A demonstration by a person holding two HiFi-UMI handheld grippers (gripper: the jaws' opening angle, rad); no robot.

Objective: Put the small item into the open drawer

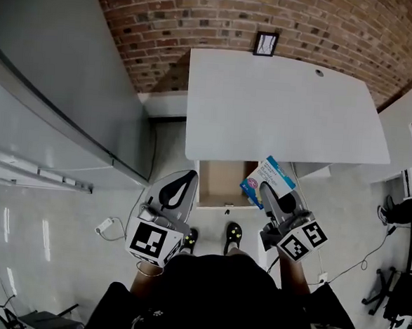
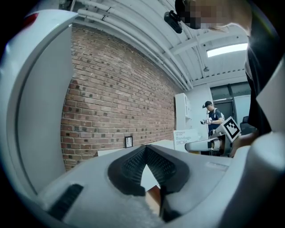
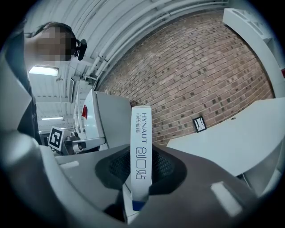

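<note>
My right gripper [image 1: 269,197] is shut on a small white-and-blue bandage box [image 1: 268,177], which hangs over the right front corner of the open drawer [image 1: 218,186]. The drawer has a bare brown inside and is pulled out from under the white desk [image 1: 280,109]. In the right gripper view the box [image 3: 141,147] stands upright, pinched between the pads of the right gripper [image 3: 141,173]. My left gripper [image 1: 182,185] hovers left of the drawer. In the left gripper view the tips of the left gripper [image 2: 145,152] meet with nothing between them, and the box [image 2: 186,138] shows to the right.
A brick wall with a small framed picture [image 1: 266,43] runs behind the desk. A tall grey cabinet [image 1: 57,79] fills the left. The person's shoes [image 1: 233,234] are below the drawer and a cable plug [image 1: 105,225] lies on the floor. Another person [image 2: 213,116] stands far off.
</note>
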